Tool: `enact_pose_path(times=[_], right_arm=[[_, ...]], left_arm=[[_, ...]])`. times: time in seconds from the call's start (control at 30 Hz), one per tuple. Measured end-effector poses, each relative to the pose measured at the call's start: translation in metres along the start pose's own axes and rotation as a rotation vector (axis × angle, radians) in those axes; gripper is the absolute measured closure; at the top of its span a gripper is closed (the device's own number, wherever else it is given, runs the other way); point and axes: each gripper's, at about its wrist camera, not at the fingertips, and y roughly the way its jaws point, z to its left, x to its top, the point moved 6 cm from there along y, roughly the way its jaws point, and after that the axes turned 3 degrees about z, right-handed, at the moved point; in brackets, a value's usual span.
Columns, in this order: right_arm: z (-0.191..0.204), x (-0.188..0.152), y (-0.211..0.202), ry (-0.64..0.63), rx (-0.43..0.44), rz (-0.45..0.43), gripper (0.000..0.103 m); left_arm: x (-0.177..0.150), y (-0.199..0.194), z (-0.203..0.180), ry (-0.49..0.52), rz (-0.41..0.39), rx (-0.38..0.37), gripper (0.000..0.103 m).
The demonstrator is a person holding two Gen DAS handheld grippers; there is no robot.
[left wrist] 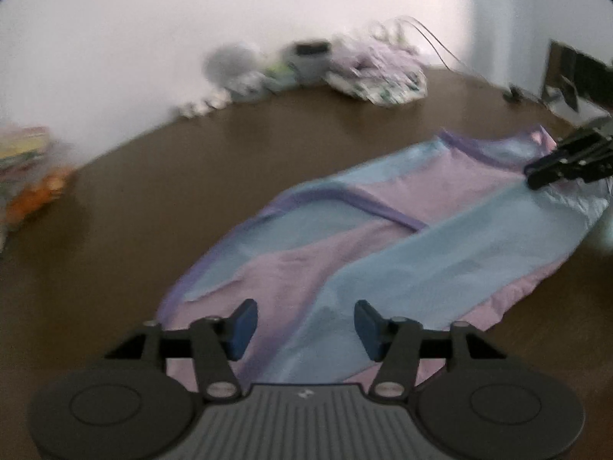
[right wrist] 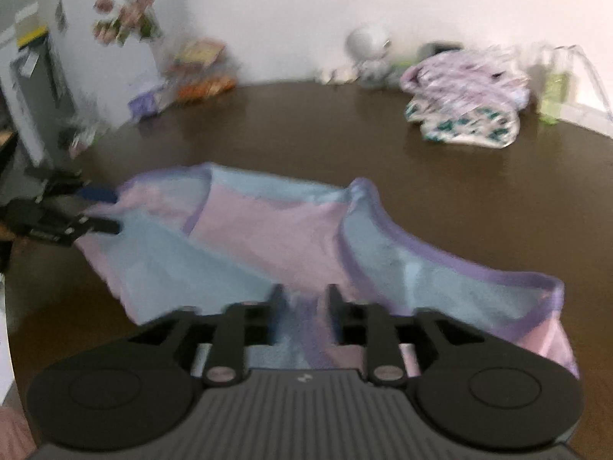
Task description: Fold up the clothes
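Observation:
A pastel garment (left wrist: 345, 253) in pink, light blue and purple trim lies spread lengthwise on the dark brown table (left wrist: 172, 191). My left gripper (left wrist: 304, 326) hovers over its near end, open wide, blue pads either side of the cloth. In the right wrist view that left gripper (right wrist: 100, 210) straddles the garment's (right wrist: 268, 230) far left edge. My right gripper (right wrist: 305, 304) has its fingers drawn close together with a bunch of the fabric between them. The cloth rises toward it. In the left wrist view the right gripper (left wrist: 536, 176) sits on the garment's far end.
A pile of patterned clothes (right wrist: 463, 115) lies at the back of the table by the white wall. A white figurine (right wrist: 369, 53) and small items stand beside it. Colourful packets (right wrist: 199, 73) and a flower bunch (right wrist: 122, 11) sit at the far left. A dark monitor (left wrist: 574, 73) stands at the right.

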Motion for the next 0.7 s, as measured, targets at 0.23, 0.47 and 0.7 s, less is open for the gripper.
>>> enact_pose_path(times=[0.23, 0.47, 0.7], right_arm=[[0.024, -0.008, -0.037, -0.062, 0.022, -0.092, 0.065], [0.035, -0.039, -0.015, -0.100, -0.017, 0.002, 0.065], [0.017, -0.056, -0.027, -0.099, -0.091, -0.014, 0.063]], left_arm=[[-0.029, -0.039, 0.022, -0.139, -0.073, 0.034, 0.099], [-0.053, -0.025, 0.021, -0.162, -0.021, 0.046, 0.099], [-0.057, -0.030, 0.035, -0.192, -0.041, 0.067, 0.093]])
